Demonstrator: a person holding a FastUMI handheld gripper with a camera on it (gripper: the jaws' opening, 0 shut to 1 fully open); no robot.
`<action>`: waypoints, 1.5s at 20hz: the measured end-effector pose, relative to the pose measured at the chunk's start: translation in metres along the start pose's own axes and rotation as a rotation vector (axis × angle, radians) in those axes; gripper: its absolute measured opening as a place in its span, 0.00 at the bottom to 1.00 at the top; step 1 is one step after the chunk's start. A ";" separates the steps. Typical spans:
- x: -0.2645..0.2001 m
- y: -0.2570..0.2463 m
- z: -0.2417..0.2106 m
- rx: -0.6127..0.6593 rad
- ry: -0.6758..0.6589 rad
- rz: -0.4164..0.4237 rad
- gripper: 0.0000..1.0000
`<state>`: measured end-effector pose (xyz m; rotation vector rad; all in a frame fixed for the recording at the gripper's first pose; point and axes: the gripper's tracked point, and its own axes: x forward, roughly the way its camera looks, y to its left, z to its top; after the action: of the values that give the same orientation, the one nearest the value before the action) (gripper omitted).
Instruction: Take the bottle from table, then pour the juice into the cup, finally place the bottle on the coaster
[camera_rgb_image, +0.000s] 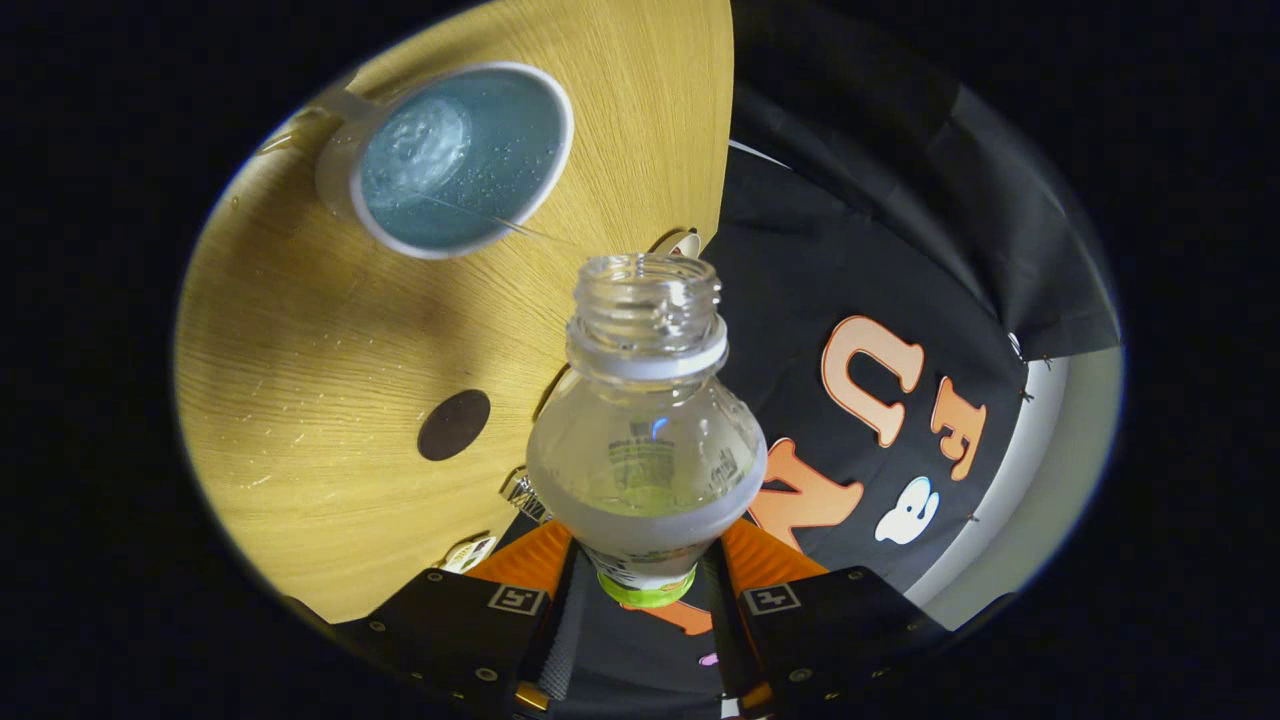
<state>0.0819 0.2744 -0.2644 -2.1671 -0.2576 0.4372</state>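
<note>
While the gripper (645, 585) clamps the uncapped clear plastic bottle (645, 440) at its lower body, centre frame, it looks light, slippery, squeezable; the white cup (455, 160) sits upper left.

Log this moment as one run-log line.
phase: pouring | gripper: shut on bottle, uncapped, tilted | cup: holds liquid | coaster: bare

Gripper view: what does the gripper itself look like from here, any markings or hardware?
The gripper shows two blocky black finger mounts studded with small screws. Each mount carries a square black-and-white marker tag on top. A brass-coloured fitting sits low on each inner edge.
</note>
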 end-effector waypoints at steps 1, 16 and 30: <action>-0.001 0.003 0.002 0.017 -0.001 0.006 0.57; -0.026 0.064 0.019 0.627 -0.019 0.255 0.58; 0.040 0.073 -0.039 1.456 0.035 0.462 0.58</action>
<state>0.1360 0.2162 -0.3109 -0.7636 0.4849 0.5761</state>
